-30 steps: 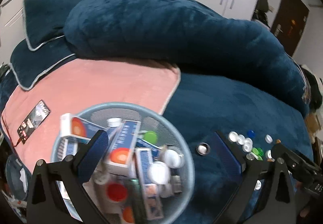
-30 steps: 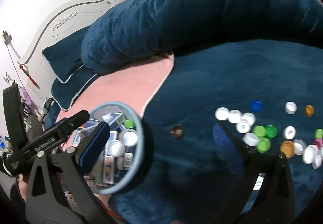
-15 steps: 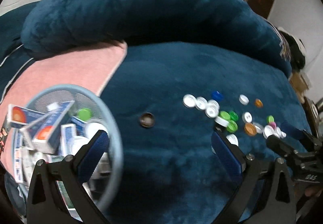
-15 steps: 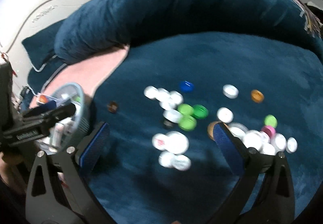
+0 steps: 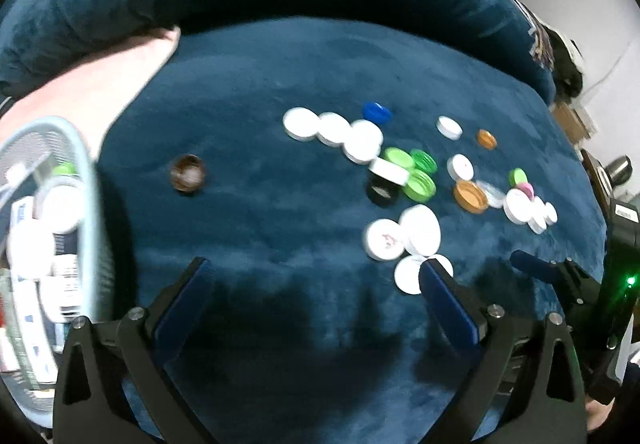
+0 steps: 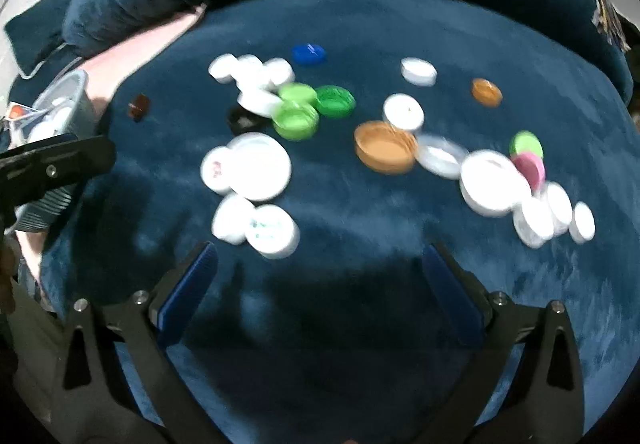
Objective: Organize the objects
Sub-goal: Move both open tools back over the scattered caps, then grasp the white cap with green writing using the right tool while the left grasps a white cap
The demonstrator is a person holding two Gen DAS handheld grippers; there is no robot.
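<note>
A dark blue plush blanket covers the bed and fills most of both views, with a thick rolled fold of the same fabric across the 12 o'clock edge. A pink cloth lies under that fold at about 10 o'clock. At 9 o'clock in the left wrist view stands a pale blue mesh basket, its rim blurred, holding white and blue boxes and several caps.

The left hand-held gripper hangs over bare blanket with its blue-padded jaws spread wide and nothing between them. The right hand-held gripper is likewise released and empty, just on the near side of the caps.

The bottle caps are scattered on the blanket from centre towards 3 o'clock. A pair of large white caps touch each other left of centre, with two more white ones just below them. A wide orange cap lies open side up near the middle. A tight bunch of white caps sits at 3 o'clock, a pink cap at its top. Three green caps cluster at 11 o'clock beside a row of white ones. A blue cap lies at 12 o'clock. A small brown cap rests alone, well apart, between basket and cluster.
</note>
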